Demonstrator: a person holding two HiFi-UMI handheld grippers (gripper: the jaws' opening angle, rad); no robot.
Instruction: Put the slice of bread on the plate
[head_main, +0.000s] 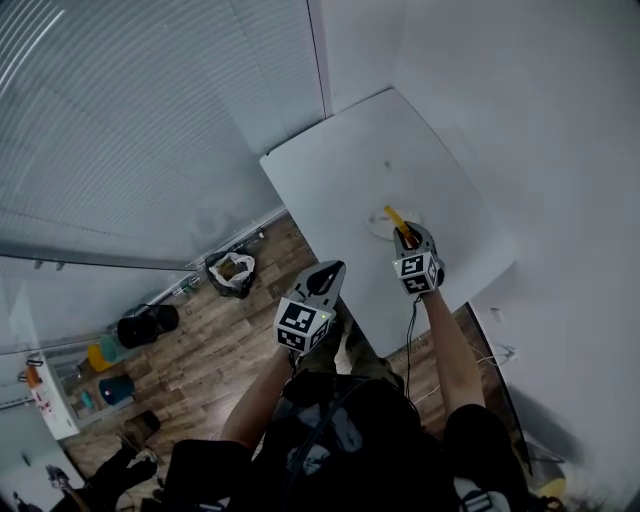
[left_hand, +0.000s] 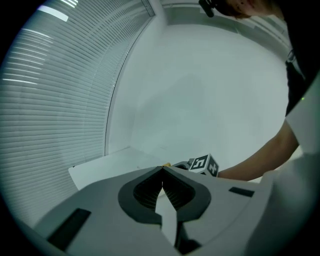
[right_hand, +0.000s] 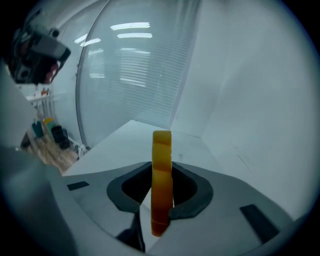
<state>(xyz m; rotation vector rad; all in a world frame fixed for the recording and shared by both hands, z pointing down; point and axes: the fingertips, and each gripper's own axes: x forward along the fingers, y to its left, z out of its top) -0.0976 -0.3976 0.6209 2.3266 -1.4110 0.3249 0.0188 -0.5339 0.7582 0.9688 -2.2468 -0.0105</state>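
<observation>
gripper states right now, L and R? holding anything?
Left gripper: closed, empty.
Right gripper: closed on the bread slice, held on edge.

The left hand-held gripper (head_main: 337, 267) is closed and empty; the right hand-held gripper (head_main: 405, 236) clamps the slice of bread (right_hand: 161, 175) edgewise.

In the head view the right tool (head_main: 405, 236) covers most of the plate (head_main: 379, 229); only a faint pale rim shows. The slice of bread (right_hand: 161, 175) shows edge-on, its faces unseen. Clutter (head_main: 120, 355) on the floor (head_main: 220, 330) is too small to tell
</observation>
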